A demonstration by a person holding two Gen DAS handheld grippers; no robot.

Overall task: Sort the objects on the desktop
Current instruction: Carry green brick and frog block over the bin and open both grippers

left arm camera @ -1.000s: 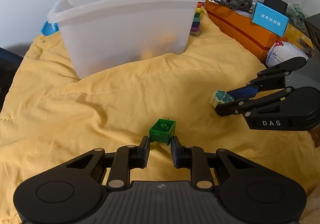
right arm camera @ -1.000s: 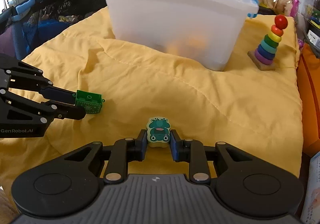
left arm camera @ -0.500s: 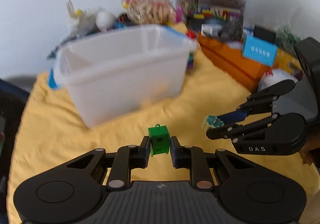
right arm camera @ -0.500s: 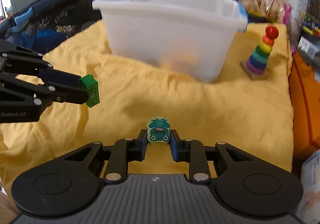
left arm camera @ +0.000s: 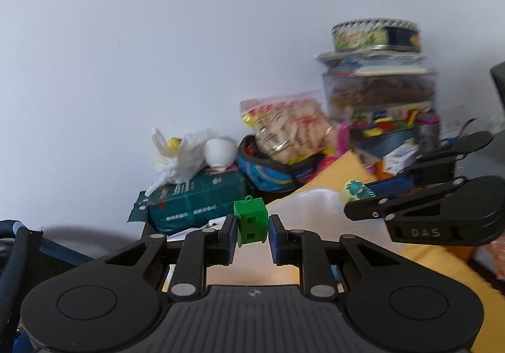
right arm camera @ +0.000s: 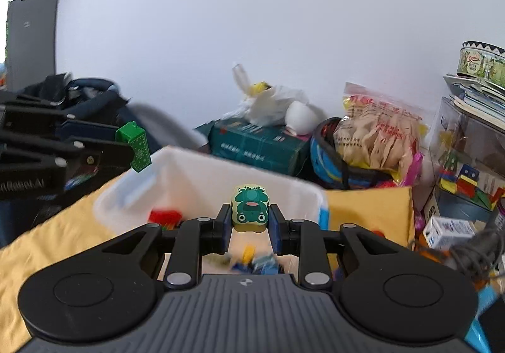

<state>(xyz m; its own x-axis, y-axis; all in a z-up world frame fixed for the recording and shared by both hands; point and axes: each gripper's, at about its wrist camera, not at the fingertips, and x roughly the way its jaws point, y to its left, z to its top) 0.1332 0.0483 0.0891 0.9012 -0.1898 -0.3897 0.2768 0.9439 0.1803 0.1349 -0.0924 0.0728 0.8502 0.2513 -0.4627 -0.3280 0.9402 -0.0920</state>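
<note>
Clamping a green brick between its pads, the left claw hangs above the white bin, at the bin's left side. Just right of it, the right claw pinches a frog block over the bin, where small toys lie blurred inside. Behind the bin sit a green package and a snack bag.

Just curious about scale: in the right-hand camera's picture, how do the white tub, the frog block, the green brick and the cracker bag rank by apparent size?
1. White tub
2. Cracker bag
3. Frog block, though closest to the camera
4. Green brick
</note>
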